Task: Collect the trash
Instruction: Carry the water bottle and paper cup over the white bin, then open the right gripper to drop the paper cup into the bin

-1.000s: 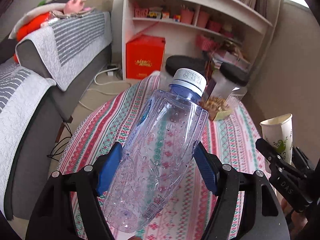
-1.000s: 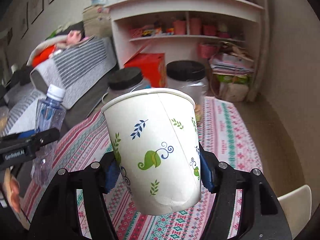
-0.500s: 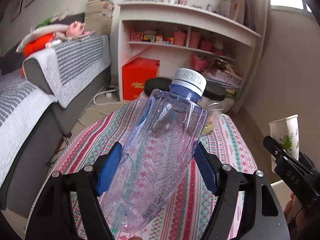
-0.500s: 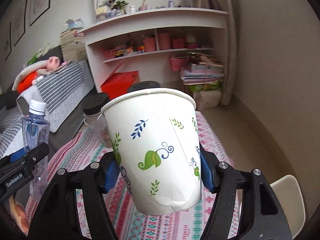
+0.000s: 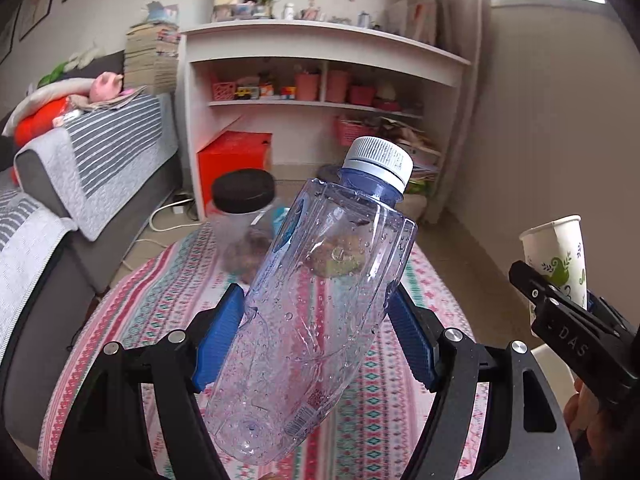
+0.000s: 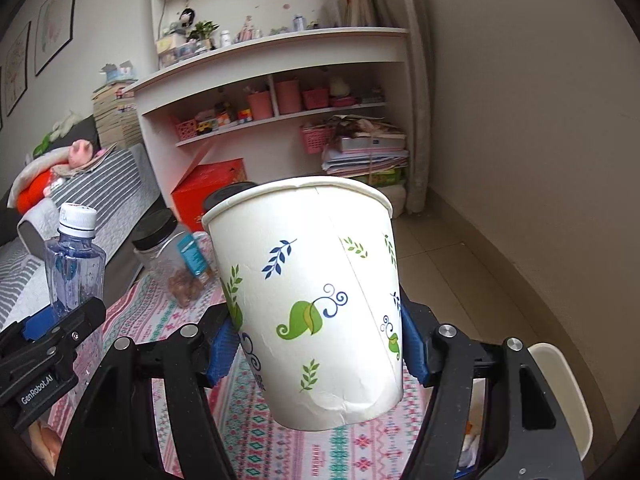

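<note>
empty water bottle [image 5: 316, 304] pinched tilted in left gripper [image 5: 316, 340], paper cup [image 6: 316, 304] squeezed in right gripper [image 6: 316, 344], both above patterned tablecloth [image 5: 160, 304]. risk imo: wet slick plastic slips, or cup wall crumples and pops out before white bin [image 6: 560, 392].

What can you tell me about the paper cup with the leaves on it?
The paper cup is white, printed with green and blue leaves and curly swirls. It has a rolled rim at the top, a seam down its side and a dent near the bottom. It tilts a little, mouth up; its inside cannot be seen. The right gripper holds it in the air above the patterned tablecloth, blue pads pressing on both sides of its lower half. Nothing else touches it.
</note>
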Demonstrator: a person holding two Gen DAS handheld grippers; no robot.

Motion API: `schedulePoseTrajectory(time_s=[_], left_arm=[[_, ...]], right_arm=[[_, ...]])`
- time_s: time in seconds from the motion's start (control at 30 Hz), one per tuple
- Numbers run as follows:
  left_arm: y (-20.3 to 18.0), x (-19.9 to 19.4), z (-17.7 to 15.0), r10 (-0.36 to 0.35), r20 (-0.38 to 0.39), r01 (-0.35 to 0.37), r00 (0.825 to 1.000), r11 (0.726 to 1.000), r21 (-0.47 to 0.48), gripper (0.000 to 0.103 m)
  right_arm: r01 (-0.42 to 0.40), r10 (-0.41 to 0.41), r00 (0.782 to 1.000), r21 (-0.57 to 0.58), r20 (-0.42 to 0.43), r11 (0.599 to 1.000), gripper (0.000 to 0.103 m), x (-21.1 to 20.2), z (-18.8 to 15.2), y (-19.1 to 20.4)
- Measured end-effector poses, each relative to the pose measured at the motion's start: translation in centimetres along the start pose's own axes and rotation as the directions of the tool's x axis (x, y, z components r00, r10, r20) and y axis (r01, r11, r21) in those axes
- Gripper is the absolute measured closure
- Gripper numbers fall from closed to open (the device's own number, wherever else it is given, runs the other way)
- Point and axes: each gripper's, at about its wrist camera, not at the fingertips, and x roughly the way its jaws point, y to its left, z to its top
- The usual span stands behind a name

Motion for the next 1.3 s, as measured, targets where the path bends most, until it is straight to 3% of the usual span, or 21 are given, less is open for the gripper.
schedulePoseTrajectory(time_s=[0.43,0.83,0.93,1.07,1.3], left_arm=[[-6.0,0.0,-0.8,-0.089,-0.017,0.090,0.996,0.994,0.067,0.032],[-12.9,0.0,-2.6,-0.201,-0.072,0.210,0.977,0.965,0.158,0.032],[-14.9,-0.1,-3.1,-0.241,-0.092,0.254,0.966,0.952,0.170,0.032],[-17.4,-0.1,-4.0,-0.289,-0.131,0.309,0.948,0.934,0.179,0.032],[-22.1,-0.1,-5.9,-0.369,-0.201,0.407,0.907,0.891,0.202,0.031]], right_arm=[[0.099,-0.100,0.995,0.051,0.007,0.994,0.039,-2.4,-0.4,-6.2],[0.225,-0.224,0.974,0.133,-0.023,0.965,0.036,-5.0,-1.7,-13.5],[0.258,-0.257,0.966,0.153,-0.027,0.954,0.031,-6.0,-2.3,-15.6],[0.304,-0.307,0.952,0.186,-0.016,0.934,0.016,-7.5,-2.8,-18.2],[0.407,-0.417,0.909,0.270,-0.022,0.873,0.010,-9.9,-3.9,-23.4]])
